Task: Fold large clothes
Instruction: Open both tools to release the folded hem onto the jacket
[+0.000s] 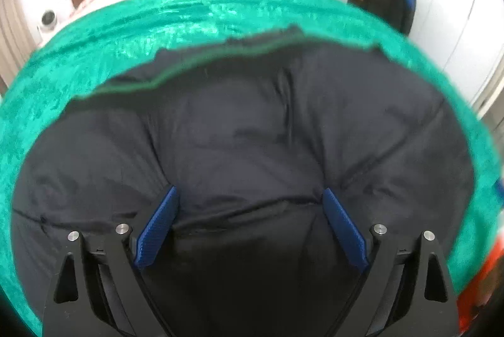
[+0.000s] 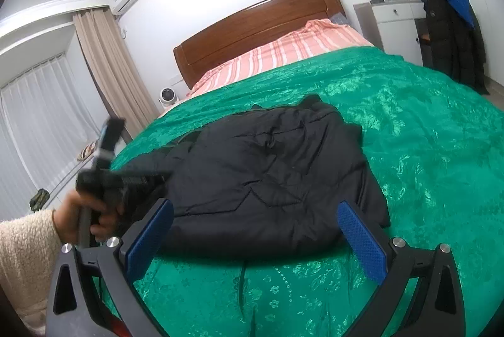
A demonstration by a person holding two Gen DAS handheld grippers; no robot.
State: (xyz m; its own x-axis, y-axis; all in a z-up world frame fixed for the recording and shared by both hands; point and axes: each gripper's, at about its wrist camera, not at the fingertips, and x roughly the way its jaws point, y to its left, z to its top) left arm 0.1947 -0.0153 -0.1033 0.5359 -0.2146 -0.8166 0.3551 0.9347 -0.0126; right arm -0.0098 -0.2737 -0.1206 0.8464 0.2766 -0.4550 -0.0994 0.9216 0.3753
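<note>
A black padded jacket (image 2: 267,176) lies folded in a bundle on the green bedspread (image 2: 425,148). In the left wrist view the jacket (image 1: 239,141) fills most of the frame. My left gripper (image 1: 250,195) is open, close above the jacket, with nothing between its blue pads. It also shows blurred in the right wrist view (image 2: 126,176), held in a hand at the jacket's left edge. My right gripper (image 2: 255,206) is open and empty, just above the jacket's near edge.
The bed has a wooden headboard (image 2: 258,21) and a pink striped sheet (image 2: 283,50) at the far end. A white cabinet (image 2: 393,18) and a hanging dark coat (image 2: 450,34) stand at the right. Curtains (image 2: 104,66) and a small white fan (image 2: 167,95) are at the left.
</note>
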